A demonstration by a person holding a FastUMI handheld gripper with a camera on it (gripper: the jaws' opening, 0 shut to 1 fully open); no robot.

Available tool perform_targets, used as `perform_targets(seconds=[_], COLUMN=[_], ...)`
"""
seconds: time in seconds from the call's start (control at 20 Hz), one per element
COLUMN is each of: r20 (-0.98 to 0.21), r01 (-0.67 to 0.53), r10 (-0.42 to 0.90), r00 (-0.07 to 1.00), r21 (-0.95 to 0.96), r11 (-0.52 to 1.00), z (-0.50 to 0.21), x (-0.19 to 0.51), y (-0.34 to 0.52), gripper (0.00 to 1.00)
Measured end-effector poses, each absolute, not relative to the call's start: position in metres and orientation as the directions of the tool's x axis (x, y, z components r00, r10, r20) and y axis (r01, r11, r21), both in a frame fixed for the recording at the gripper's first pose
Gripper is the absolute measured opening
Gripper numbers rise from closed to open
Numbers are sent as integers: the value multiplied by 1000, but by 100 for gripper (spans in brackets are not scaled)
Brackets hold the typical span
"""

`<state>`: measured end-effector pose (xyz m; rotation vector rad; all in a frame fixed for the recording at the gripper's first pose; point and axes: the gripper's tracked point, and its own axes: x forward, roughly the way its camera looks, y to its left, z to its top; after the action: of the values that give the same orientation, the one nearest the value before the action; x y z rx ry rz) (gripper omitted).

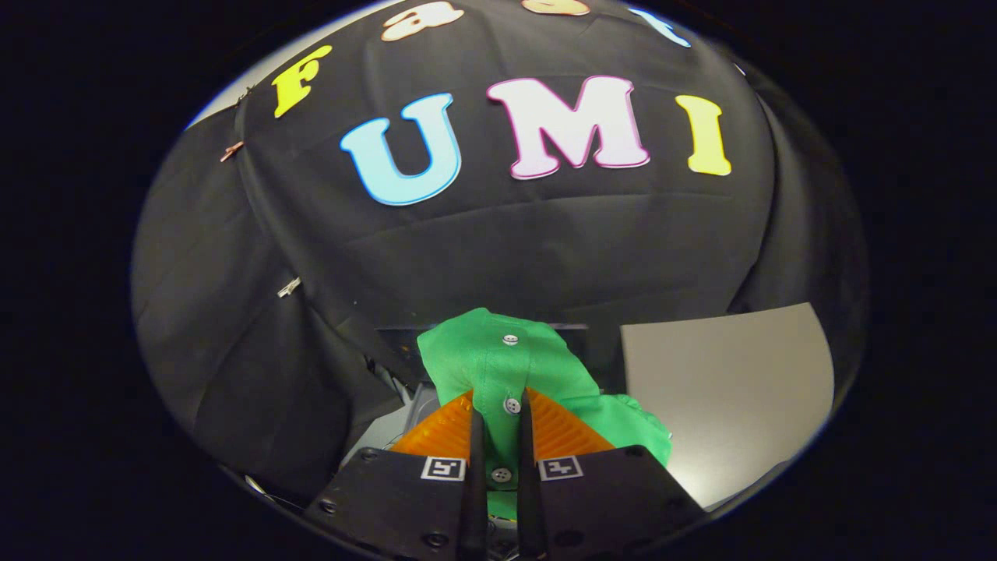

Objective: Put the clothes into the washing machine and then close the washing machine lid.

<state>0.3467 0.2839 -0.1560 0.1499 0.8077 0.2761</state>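
Note:
A green buttoned garment (498,358) is pinched between my two fingers, its button strip running down the narrow gap. My gripper (499,405) is shut on this cloth, which bunches up ahead of the fingertips and spills to the right of them. Behind and below the garment I see parts of the washing machine (393,425): a grey body to the left of the fingers and a dark panel just beyond the cloth. Whether its lid is up I cannot tell.
A pale grey flat surface (732,389) lies to the right of the garment. The booth's black cloth wall (498,241) rises close behind everything, with a few clips on its left folds.

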Motion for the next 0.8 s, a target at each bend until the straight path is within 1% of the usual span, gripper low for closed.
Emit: perform_targets(seconds=[0.45,0.55,0.7,0.8], r20=[-763,-772,-786,-787], r01=[-256,-280,-297,-283], r10=[335,318,255,234], r00=[553,550,563,570], r21=[228,188,96,79], r11=[940,941,950,956], z=[-292,-322,-367,-396], x=[333,334,336,340], y=[367,374,372,371], gripper=[20,19,19,19])
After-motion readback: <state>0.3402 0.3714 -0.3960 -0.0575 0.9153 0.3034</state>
